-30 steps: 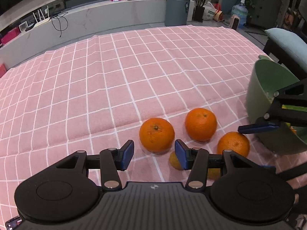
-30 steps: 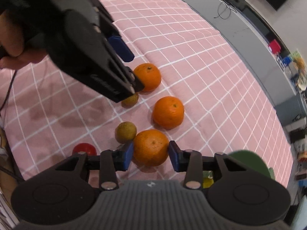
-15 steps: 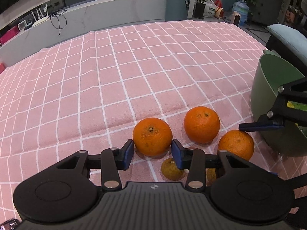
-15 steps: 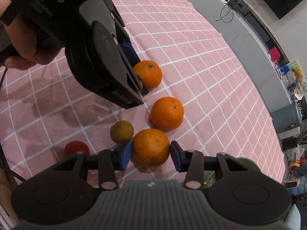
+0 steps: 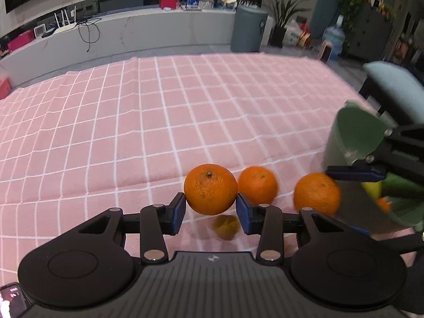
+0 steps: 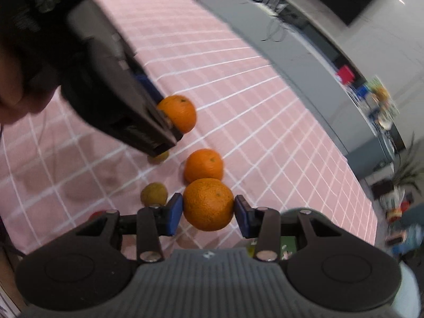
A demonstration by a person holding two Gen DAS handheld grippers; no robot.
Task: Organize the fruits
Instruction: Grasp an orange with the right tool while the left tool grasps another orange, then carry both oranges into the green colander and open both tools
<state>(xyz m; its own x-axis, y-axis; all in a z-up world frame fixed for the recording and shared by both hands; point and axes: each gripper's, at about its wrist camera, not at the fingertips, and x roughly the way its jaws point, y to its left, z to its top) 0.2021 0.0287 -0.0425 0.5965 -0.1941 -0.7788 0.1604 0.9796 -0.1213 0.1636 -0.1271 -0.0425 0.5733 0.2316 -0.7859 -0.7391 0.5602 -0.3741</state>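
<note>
My left gripper (image 5: 210,210) is shut on an orange (image 5: 211,193) and holds it above the pink checked cloth; it shows in the right wrist view too (image 6: 178,116). My right gripper (image 6: 208,214) is shut on another orange (image 6: 208,203), also lifted; in the left wrist view that orange (image 5: 317,194) sits by the green bowl (image 5: 355,135). A third orange (image 5: 257,184) lies on the cloth between them. A small brownish-green fruit (image 5: 225,226) lies under my left gripper.
The green bowl holds a yellow fruit (image 5: 372,188) and other pieces. A second small brownish fruit (image 6: 153,194) and a red fruit (image 6: 96,215) lie near the cloth's near edge. A chair (image 5: 394,90) stands beyond the bowl.
Both grippers closed on their oranges and lifted them off the cloth. The views tilted up and show more of the room.
</note>
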